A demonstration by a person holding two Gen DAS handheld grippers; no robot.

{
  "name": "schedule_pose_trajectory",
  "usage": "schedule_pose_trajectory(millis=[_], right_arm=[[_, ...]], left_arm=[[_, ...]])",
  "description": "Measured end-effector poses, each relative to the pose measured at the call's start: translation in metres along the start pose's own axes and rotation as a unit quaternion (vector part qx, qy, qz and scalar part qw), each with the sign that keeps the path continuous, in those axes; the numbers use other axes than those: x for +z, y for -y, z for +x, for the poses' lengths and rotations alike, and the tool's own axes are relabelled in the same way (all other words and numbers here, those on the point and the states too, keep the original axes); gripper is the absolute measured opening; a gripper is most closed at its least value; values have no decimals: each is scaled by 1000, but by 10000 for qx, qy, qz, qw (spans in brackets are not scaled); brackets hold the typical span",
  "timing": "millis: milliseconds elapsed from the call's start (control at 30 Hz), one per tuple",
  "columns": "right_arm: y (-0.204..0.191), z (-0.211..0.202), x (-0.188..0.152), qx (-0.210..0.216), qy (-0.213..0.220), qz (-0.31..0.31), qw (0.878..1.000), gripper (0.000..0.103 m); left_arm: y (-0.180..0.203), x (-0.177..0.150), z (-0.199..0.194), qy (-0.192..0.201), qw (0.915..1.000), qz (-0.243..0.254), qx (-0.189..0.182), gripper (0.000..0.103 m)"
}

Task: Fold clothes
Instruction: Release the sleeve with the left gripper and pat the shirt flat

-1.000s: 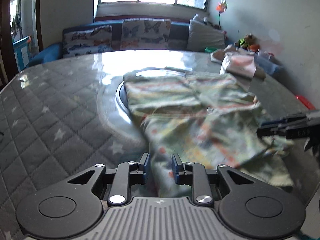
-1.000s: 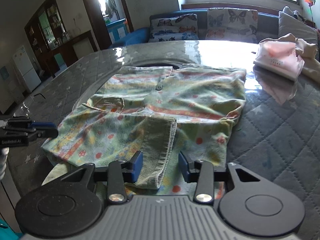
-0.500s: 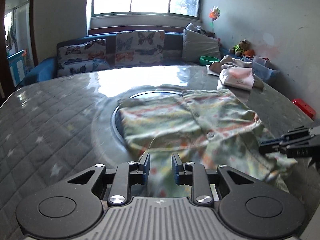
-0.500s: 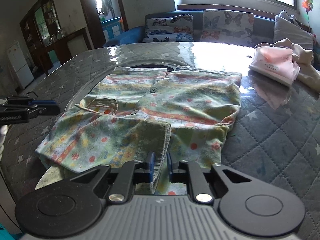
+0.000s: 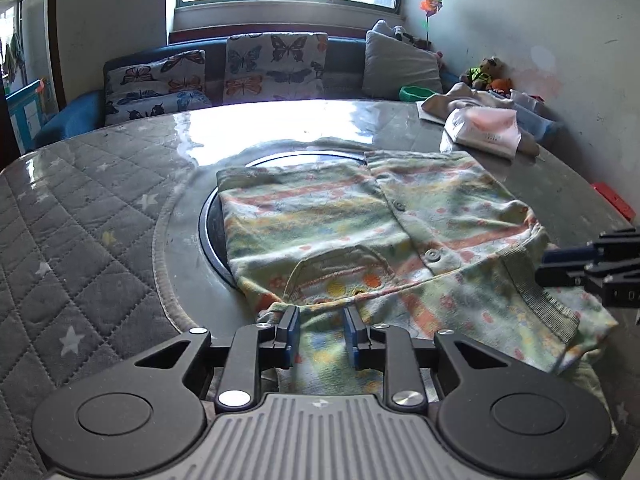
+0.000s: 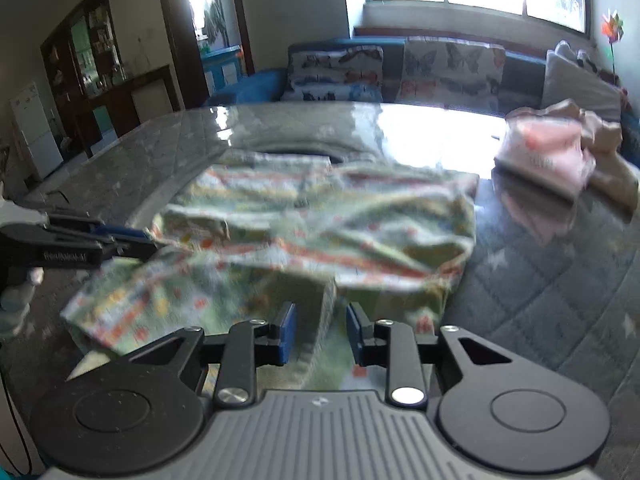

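Note:
A green patterned child's shirt [image 5: 360, 232] with buttons lies on the quilted table, its near part folded over the body. It also shows in the right wrist view [image 6: 320, 224], blurred. My left gripper [image 5: 320, 332] is open, its fingers astride the shirt's near left hem. My right gripper [image 6: 320, 332] is open around the ribbed sleeve cuff [image 6: 320, 312], whose edge hangs between the fingers. The right gripper shows at the right edge of the left wrist view [image 5: 592, 264]; the left gripper shows at the left of the right wrist view [image 6: 92, 244].
The round table [image 5: 80, 240] has a grey quilted cover and an inset ring [image 5: 208, 232]. A folded pink and white garment pile [image 5: 484, 128] lies at the far right. A sofa with butterfly cushions [image 5: 272, 64] stands behind. A red item [image 5: 612, 200] sits at the right.
My right gripper shut on the sleeve cuff half a second ago and now stands open again, its view blurred. The left wrist view has swung left. The shirt's near part lies flatter.

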State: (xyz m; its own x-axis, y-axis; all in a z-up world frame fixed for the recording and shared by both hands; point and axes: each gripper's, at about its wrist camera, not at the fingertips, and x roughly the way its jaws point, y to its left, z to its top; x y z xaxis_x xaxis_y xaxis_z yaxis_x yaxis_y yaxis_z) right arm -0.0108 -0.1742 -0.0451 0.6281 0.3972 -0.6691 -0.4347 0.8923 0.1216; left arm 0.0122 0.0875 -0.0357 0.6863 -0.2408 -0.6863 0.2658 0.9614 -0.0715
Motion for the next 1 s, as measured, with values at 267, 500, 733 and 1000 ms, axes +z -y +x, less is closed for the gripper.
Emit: schedule_pose_trajectory(millis=[267, 500, 733, 1000], right_arm=[[-24, 18, 15, 323, 25, -398, 9987, 27], [-35, 11, 6, 338, -133, -869, 9956, 28], [-44, -5, -15, 436, -338, -1203, 9912, 34], [-42, -24, -24, 363, -229, -1216, 9916, 42]], left_arm=[[8, 0, 3, -32, 9999, 96, -36, 32], [13, -5, -15, 84, 9997, 184, -115, 33], [45, -24, -25, -21, 9969, 630, -463, 36], [54, -28, -52, 102, 9968, 713, -351, 45]])
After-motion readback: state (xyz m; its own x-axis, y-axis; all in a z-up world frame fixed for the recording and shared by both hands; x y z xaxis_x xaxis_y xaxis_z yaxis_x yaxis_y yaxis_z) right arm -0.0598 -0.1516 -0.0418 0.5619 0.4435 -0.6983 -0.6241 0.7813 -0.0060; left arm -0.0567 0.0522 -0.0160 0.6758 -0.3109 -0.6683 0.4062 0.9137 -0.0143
